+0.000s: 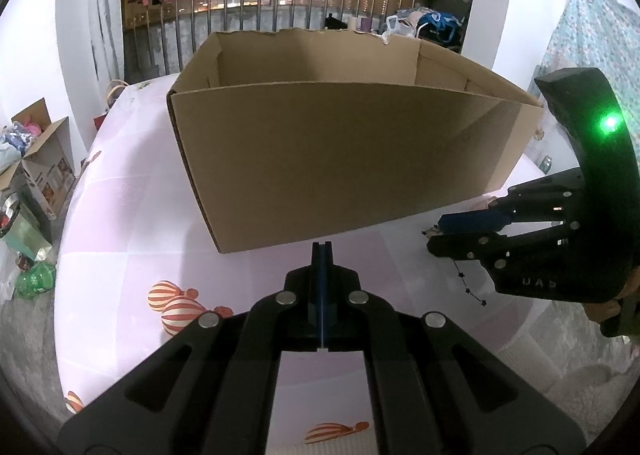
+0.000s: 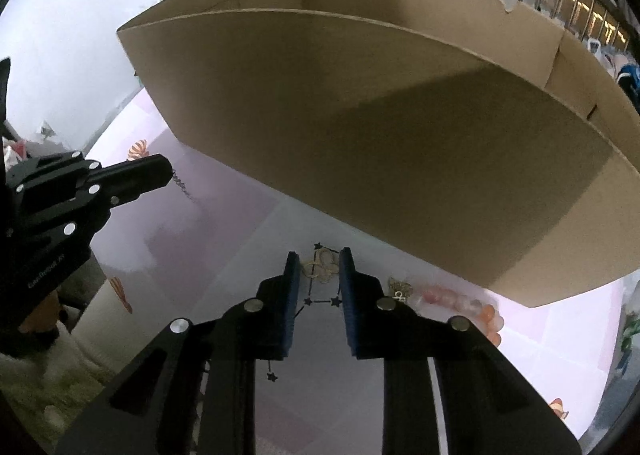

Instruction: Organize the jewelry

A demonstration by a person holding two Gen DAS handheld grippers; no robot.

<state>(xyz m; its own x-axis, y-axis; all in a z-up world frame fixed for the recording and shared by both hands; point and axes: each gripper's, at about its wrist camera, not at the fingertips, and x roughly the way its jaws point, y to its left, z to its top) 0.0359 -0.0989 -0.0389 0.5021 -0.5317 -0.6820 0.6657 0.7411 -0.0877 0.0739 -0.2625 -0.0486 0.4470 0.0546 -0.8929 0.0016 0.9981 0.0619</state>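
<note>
Our right gripper (image 2: 319, 269) hangs partly open over the gold clover chain (image 2: 320, 267), pads not pressing yet; the cardboard box (image 2: 360, 127) stands just behind. We should lower until both pads straddle the bunched links, then pinch. Our left gripper (image 1: 322, 255) sits fully closed, apparently empty.

- Left gripper (image 1: 321, 251): jaws fully closed, nothing between them, angled downward.
- Right gripper (image 2: 319, 267): jaws slightly parted, pointing steeply downward.
</note>
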